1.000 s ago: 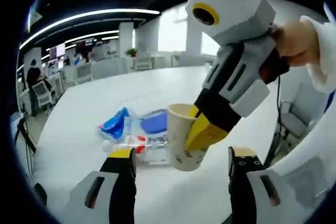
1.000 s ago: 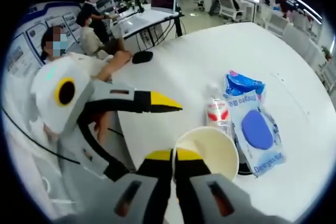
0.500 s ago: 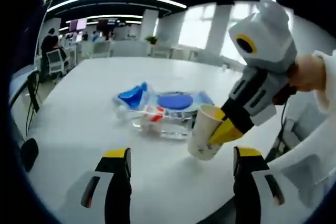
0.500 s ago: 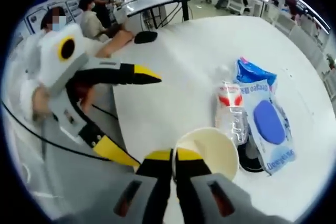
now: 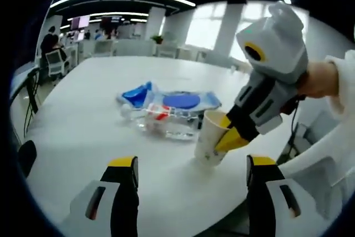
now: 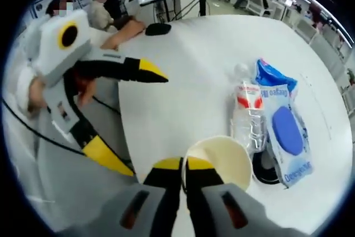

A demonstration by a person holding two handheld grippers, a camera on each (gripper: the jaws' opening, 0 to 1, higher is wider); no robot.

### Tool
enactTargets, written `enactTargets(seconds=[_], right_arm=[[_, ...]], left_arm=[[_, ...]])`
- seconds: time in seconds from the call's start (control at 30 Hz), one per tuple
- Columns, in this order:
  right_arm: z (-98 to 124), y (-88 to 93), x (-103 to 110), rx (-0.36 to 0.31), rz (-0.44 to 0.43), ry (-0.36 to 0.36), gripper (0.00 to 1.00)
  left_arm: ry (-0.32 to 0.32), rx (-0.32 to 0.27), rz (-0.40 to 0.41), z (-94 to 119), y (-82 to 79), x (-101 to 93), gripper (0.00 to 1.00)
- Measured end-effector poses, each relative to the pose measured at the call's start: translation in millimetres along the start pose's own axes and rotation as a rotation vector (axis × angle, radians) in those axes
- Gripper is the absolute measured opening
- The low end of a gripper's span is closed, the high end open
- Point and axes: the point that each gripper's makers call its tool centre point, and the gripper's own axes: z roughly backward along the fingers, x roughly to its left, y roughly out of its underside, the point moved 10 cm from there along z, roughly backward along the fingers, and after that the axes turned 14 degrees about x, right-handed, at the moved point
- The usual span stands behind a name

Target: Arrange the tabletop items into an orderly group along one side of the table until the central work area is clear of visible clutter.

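Observation:
My right gripper [image 6: 184, 165] is shut on the rim of a cream paper cup [image 6: 218, 161], pinching its wall. In the left gripper view the same cup [image 5: 209, 139] stands near the table's near edge with the right gripper [image 5: 228, 135] clamped on its rim. Behind it lie a clear plastic bottle with a red label [image 5: 164, 122], a flat pack with a blue disc [image 5: 183, 101] and a blue packet [image 5: 138, 94]. My left gripper [image 5: 191, 166] is open over bare table in front of the cup; it also appears in the right gripper view as the left gripper [image 6: 123, 112], held off the table edge.
The white table [image 5: 89, 109] stretches far back and to the left. A dark round object [image 6: 265, 168] lies by the cup under the pack. A black mouse-like object [image 6: 158, 28] sits at the table's far corner. People sit at desks beyond.
The right gripper keeps its hold on the cup and has set it lower, nearer the table's edge. The left gripper has drawn back slightly.

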Motion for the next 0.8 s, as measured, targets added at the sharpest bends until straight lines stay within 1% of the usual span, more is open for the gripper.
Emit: enactTargets(seconds=[0.17,0.47,0.53,0.8], right_arm=[[-5.2,0.9,5.6,0.028,0.057,0.021,0.00],[-14.0,2.6,9.5,0.034,0.076,0.030,0.00],[-14.4,2.6,9.6,0.037,0.091,0.043,0.00],[-15.5,2.1,9.4,0.032,0.098,0.051,0.00]], left_arm=[[0.003,0.006,-0.004,-0.4,0.3,-0.7,0.75],[0.008,0.002,0.008,0.6,0.5,-0.1,0.75],[0.007,0.007,0.004,0.4,0.8,-0.1,0.74],[0.019,0.017,-0.018,-1.5,0.6,-3.3,0.74]])
